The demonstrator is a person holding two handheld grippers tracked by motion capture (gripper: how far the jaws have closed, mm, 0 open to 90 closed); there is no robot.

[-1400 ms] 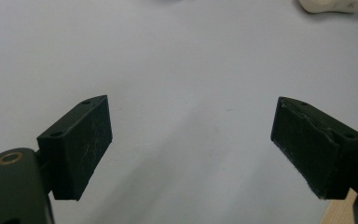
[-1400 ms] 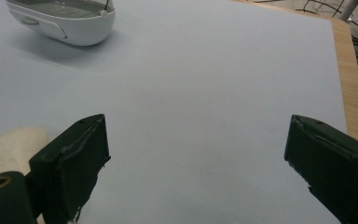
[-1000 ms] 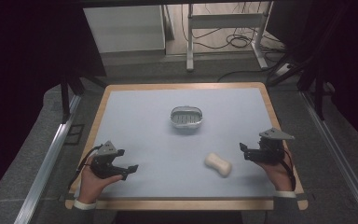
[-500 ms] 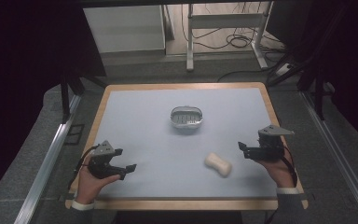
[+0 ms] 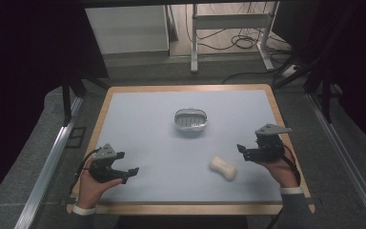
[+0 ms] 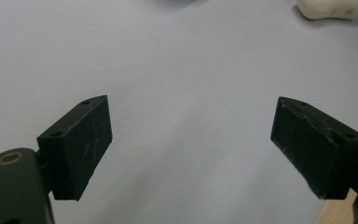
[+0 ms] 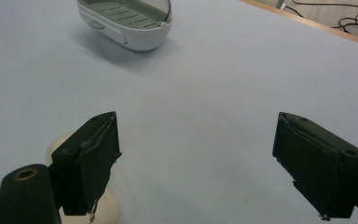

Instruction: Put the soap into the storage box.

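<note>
A white bar of soap (image 5: pixel 223 168) lies on the pale blue mat, right of centre near the front. A white oval soap dish (image 5: pixel 190 119) stands empty at the middle of the mat. My right gripper (image 5: pixel 242 151) hovers just right of the soap and points left. It is open with nothing between its pads, though its jaws have just been closing a little. In the right gripper view (image 7: pixel 196 130) the soap (image 7: pixel 106 209) peeks out behind the left jaw and the dish (image 7: pixel 126 18) sits far ahead. My left gripper (image 5: pixel 127 163) rests open at the front left, empty (image 6: pixel 191 116).
A wooden border (image 5: pixel 186 208) frames the mat (image 5: pixel 157 143). Metal rails (image 5: pixel 47 162) run along both sides of the table. Table legs and cables (image 5: pixel 238 43) lie on the floor beyond the far edge.
The right gripper has lifted slightly and drifted a little away from the front edge. The left hand, the soap and the dish have stayed where they were.
</note>
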